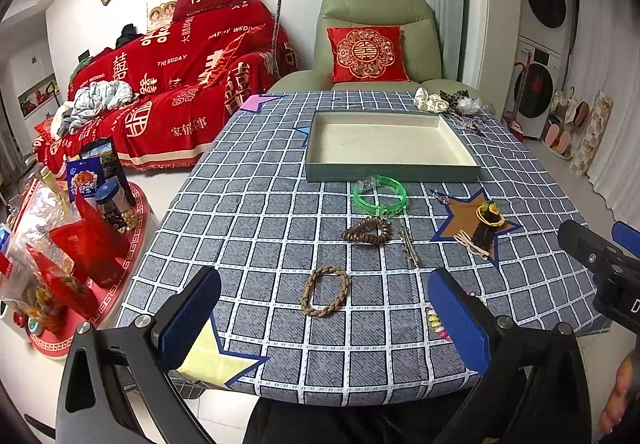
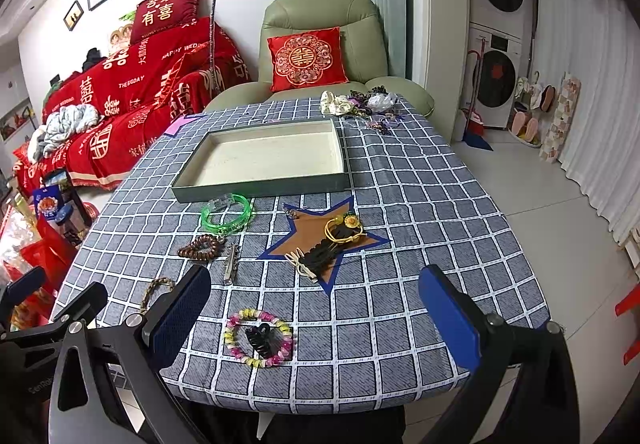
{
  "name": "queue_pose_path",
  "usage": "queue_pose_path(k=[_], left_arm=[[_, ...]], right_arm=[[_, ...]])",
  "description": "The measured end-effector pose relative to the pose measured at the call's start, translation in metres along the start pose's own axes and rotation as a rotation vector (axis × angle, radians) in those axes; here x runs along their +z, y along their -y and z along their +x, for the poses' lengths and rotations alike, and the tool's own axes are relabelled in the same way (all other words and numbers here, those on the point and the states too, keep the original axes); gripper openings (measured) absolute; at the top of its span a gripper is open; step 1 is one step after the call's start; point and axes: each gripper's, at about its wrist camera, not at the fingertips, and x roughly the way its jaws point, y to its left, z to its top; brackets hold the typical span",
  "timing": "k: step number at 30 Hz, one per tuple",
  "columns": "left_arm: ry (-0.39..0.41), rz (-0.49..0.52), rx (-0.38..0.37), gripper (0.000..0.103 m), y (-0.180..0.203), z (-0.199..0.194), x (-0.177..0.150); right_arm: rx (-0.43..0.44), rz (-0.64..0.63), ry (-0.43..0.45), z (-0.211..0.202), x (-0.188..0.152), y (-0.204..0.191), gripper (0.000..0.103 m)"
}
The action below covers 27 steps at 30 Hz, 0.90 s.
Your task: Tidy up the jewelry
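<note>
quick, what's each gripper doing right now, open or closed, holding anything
Left gripper: open, holding nothing, above the braided bracelet.
Right gripper: open, holding nothing, above the beaded bracelet.

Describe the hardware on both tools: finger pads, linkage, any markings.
Both match. The left tool has two flat rectangular blue textured pads on black angular linkage arms with round silver pivot bolts. The right tool has the same blue pads and black frame, with partly legible white lettering low on its left arm. No cables visible. Dark clothing shows beneath.
</note>
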Motion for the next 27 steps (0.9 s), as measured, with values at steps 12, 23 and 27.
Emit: queue_pose_path(k=[12,23,27], left_arm=[[-0.006,-0.001,-0.002,0.103,0.0008,0.0005,0.0],[-0.008,-0.001,-0.002,0.103,0.0006,0.0005,-0.0002],[-0.014,-0.001,0.0,0.103,-0.0002,0.0015,-0.0006]], right_arm=[[0.0,0.0,-0.001,0.0007,0.0,-0.0009,0.103],[-0.002,0.0,-0.001,0.0005,0.0002,-0.0005,0.103],[-0.002,0.0,-0.003,0.001,-0.0003,-0.001,0.103]])
